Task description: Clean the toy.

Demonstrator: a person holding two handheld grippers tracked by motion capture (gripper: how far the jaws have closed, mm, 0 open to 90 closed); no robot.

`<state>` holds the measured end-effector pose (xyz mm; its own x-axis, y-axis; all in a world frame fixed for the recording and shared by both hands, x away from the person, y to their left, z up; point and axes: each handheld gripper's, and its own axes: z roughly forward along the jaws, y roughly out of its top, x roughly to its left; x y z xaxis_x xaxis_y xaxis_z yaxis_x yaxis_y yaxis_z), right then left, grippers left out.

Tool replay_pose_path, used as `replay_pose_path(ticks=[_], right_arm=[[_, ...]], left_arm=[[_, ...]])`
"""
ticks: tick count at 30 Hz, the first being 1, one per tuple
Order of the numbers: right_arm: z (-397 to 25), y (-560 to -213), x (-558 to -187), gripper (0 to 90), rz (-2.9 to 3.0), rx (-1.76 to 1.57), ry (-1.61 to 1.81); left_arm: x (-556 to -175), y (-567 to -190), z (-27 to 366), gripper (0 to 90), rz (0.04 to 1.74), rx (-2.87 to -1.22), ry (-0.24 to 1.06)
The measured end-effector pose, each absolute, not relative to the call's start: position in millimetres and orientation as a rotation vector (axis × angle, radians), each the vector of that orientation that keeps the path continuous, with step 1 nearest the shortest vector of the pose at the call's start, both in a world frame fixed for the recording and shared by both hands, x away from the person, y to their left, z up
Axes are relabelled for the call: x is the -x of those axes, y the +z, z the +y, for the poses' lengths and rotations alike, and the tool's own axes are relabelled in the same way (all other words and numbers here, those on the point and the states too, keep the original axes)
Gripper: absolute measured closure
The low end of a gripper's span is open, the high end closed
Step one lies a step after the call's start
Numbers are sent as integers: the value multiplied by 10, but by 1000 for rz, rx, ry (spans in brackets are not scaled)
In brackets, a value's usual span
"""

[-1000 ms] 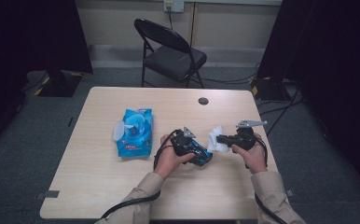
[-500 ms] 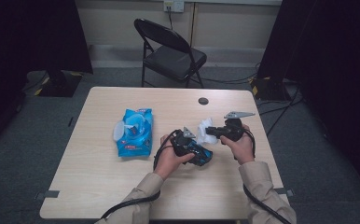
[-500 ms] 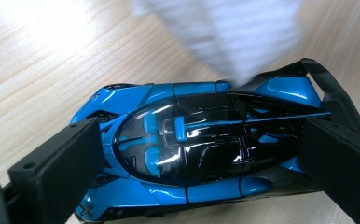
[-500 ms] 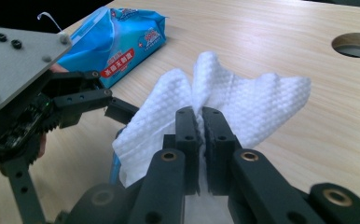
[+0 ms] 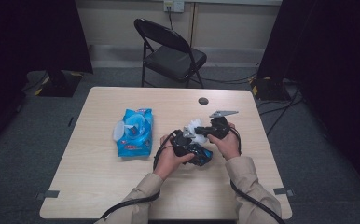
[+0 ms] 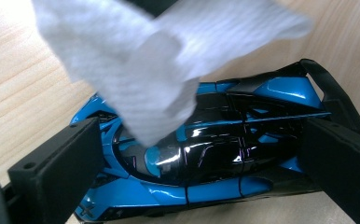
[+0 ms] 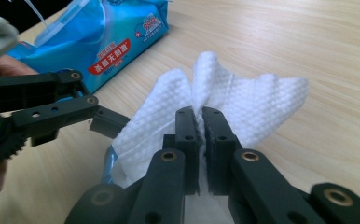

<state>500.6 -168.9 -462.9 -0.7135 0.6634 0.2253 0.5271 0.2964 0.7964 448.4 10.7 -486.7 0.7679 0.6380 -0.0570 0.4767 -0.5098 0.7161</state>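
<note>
Wooden table [image 5: 122, 196], toy car getting a wipe-down

Right gripper [image 7: 200, 122], pinched tight on the wet wipe [image 7: 243, 107], just swung in over the blue car [image 6: 225, 144] clamped between the left gripper [image 5: 187, 140] jaws, so wiping's starting.

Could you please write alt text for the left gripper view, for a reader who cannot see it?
A glossy blue and black toy car sits between the left gripper's two black fingers, on a light wooden table. A white wipe hangs down from above, its lower tip over the car's dark windscreen.
</note>
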Motion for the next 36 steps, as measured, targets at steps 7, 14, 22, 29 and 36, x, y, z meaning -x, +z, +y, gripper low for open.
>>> replay_pose_path(ticks=[7,14,22,29,36], right_arm=[[-1490,-4673,-5074,860,2410,-1075,1303],[-1427,-4801,-5103,859,2416,-1095,1233],[-1361,-4866,-5115,859,2447,-1073,1138],[-1358,-4892,-5110,860,2464,-1061,1117],[-1369,-4898,-5106,862,2478,-1053,1104]], left_arm=[[-4484,-4864,105,0,830,-2210,274],[-4475,-4876,110,0,830,-2196,274],[-4475,-4876,110,0,831,-2195,274],[-4479,-4875,107,0,829,-2195,276],[-4478,-4870,104,0,829,-2201,271]])
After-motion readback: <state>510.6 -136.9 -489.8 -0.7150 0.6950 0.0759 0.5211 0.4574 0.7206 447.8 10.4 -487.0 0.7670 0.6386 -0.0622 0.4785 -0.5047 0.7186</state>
